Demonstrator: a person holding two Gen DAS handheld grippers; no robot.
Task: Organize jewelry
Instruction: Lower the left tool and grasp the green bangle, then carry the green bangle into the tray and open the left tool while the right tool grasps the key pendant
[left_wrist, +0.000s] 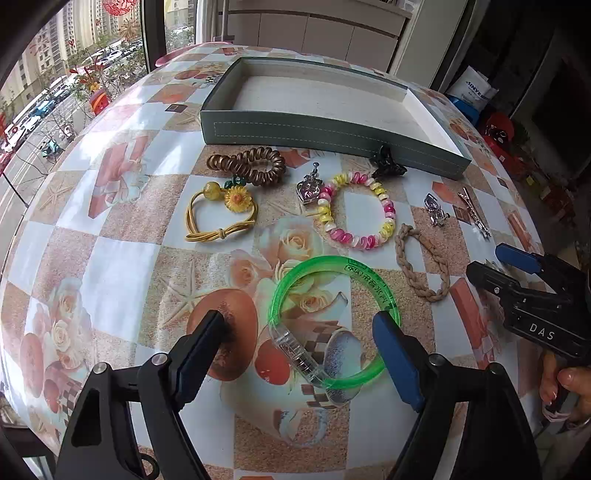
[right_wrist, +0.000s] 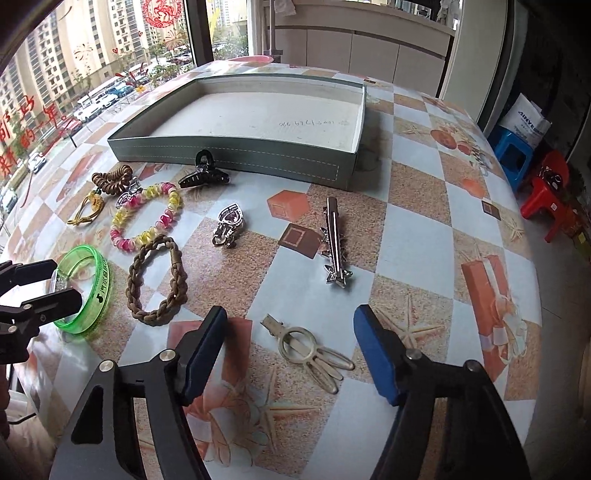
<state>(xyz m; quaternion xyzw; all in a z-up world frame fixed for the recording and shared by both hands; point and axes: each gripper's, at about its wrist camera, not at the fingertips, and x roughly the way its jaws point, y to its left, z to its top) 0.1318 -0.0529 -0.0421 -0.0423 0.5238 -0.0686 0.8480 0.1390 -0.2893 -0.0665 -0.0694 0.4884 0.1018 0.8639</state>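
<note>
A green translucent bangle (left_wrist: 334, 321) lies on the table between the fingers of my open left gripper (left_wrist: 303, 330); it also shows in the right wrist view (right_wrist: 86, 291). My right gripper (right_wrist: 290, 332) is open around a pale metal hair clip (right_wrist: 308, 350). An empty grey-green tray (left_wrist: 332, 133) stands at the back, also seen in the right wrist view (right_wrist: 229, 157). Between tray and grippers lie a pink-yellow spiral band (left_wrist: 356, 210), brown spiral tie (left_wrist: 247, 164), yellow sunflower tie (left_wrist: 221, 214), braided tan band (left_wrist: 423, 266), black claw clip (right_wrist: 203, 173), silver star barrette (right_wrist: 334, 243) and silver charm (right_wrist: 229, 223).
The table (left_wrist: 122, 229) has a glossy floral checked cloth and curves off at the edges. A window is at the left, cabinets behind the tray. Blue and red stools (right_wrist: 532, 173) stand on the floor at the right. My right gripper shows at the left wrist view's right edge (left_wrist: 517, 273).
</note>
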